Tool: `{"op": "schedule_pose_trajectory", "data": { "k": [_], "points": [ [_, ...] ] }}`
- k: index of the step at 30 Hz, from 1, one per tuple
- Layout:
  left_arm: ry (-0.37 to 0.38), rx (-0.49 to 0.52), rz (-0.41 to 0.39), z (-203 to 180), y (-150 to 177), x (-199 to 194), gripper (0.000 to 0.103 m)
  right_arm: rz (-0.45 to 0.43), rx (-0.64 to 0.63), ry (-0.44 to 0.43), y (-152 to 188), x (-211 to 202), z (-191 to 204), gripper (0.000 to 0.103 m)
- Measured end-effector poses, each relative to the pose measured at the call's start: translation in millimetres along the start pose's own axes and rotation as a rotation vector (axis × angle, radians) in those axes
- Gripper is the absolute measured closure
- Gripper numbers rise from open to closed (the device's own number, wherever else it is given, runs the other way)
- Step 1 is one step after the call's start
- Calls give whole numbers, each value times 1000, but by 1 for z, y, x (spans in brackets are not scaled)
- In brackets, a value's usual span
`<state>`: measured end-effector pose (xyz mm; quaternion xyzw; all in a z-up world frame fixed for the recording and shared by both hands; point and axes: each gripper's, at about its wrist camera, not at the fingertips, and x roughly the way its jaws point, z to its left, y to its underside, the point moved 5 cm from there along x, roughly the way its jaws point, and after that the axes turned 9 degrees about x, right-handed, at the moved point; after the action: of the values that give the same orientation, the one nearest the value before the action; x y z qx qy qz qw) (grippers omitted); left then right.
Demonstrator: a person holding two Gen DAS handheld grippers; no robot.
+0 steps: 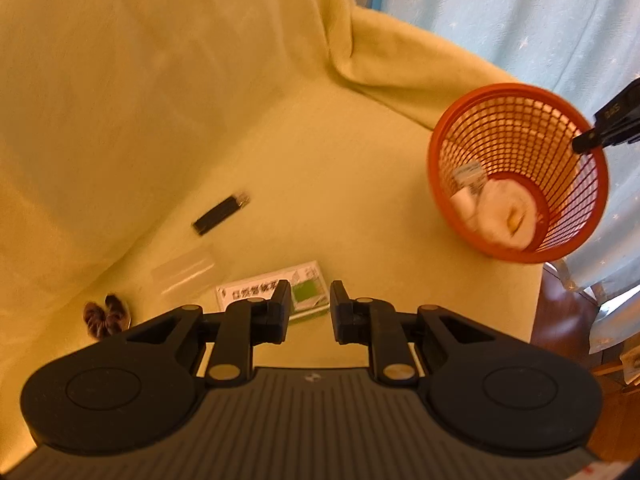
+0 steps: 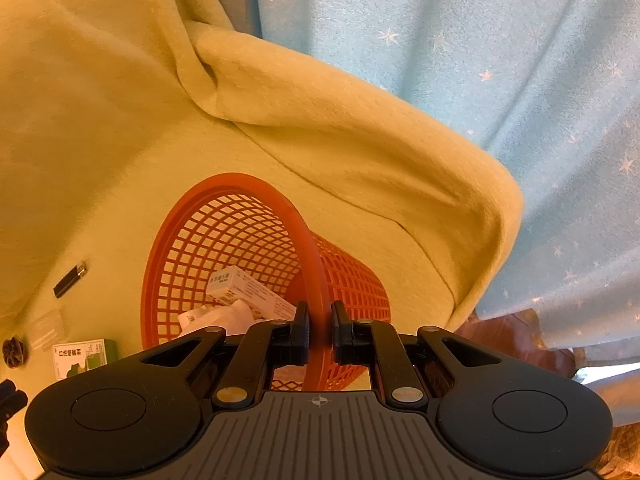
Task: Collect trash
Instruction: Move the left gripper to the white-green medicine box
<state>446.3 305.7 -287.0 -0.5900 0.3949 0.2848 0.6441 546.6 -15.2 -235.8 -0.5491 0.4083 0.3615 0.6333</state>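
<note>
**Red basket gripped by its rim**

The red mesh basket (image 2: 240,256) sits centre frame in the right wrist view, tilted, holding a white box (image 2: 248,292) and crumpled paper (partly hidden). The right gripper (image 2: 320,332) clamps its rim. The left gripper (image 1: 310,312) hangs parted, empty, over a green-and-white box (image 1: 304,292) on the yellow blanket (image 1: 160,100).

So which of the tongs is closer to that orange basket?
The right. The right tongs are clamped on the basket rim; the left tongs hang open over a green box, apart from the basket.
</note>
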Motion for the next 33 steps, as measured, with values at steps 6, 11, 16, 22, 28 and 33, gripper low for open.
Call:
{"op": "schedule_pose_trajectory", "data": {
  "k": [6,11,16,22,28,33],
  "points": [
    [-32,29,24,14,18,19,75,-1,-6,4,2,-1,2,96],
    [-42,81,39,26,27,43,69,1,-11,4,2,-2,2,96],
    [-46,182,69,34,36,71,61,4,-10,7,2,-2,0,96],
    [-31,281,76,40,38,93,51,6,-5,13,1,-1,0,96],
    [11,428,86,35,36,113,39,7,3,18,1,0,-2,96],
    [19,559,111,28,37,131,31,8,10,22,2,0,-3,96]
  ]
}}
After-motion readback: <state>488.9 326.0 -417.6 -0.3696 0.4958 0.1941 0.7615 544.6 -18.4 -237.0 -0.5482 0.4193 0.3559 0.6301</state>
